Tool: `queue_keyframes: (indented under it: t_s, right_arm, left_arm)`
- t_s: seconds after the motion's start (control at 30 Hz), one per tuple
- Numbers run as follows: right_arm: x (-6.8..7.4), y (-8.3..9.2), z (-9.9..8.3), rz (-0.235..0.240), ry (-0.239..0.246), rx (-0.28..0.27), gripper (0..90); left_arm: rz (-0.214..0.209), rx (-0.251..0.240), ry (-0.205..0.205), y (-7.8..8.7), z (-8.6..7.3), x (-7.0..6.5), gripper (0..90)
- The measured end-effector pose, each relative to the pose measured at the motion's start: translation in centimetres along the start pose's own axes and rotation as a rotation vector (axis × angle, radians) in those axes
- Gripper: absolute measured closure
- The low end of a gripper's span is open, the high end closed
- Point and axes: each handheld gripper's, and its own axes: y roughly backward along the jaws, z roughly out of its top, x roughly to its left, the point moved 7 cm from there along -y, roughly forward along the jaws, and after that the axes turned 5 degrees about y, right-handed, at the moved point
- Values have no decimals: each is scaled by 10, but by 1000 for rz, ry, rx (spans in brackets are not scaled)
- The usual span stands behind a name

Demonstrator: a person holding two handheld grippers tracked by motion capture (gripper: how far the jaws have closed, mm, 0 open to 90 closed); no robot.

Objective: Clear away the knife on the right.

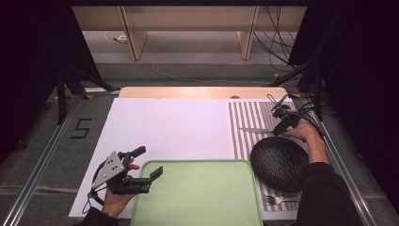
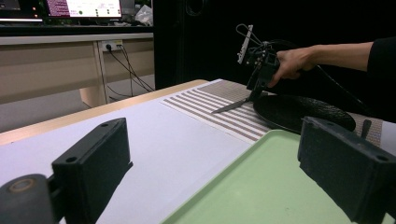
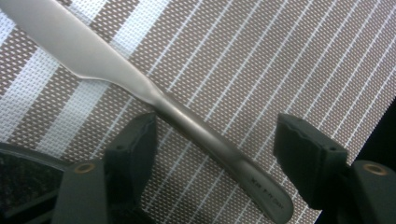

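Right gripper (image 1: 281,127) at the plate's (image 1: 278,162) 12 o'clock, jaws spread, straddling the knife (image 3: 187,121) handle, pads not pressing. Knife lies flat on the striped mat (image 1: 244,117), blade toward 9 o'clock. Left gripper (image 1: 148,165) agape over the tray (image 1: 197,197) edge, empty.

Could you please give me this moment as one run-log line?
right gripper: open, astride knife handle on striped mat | left gripper: open, empty, by tray | plate, fork: untouched

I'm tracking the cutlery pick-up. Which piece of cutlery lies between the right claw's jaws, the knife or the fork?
The knife: its handle lies between the right claw's open jaws on the striped placemat. The fork lies near the table's front edge, beyond the black plate.
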Motion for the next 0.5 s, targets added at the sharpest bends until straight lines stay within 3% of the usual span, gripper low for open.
queue_keyframes:
  t_s: [0.2, 0.5]
  right_arm:
    - [2, 0, 3, -6, 27, 38, 351]
    - [5, 0, 6, 25, 35, 74, 436]
  left_arm:
    - [1, -1, 0, 0, 0, 0, 90]
    - [0, -1, 0, 1, 0, 0, 93]
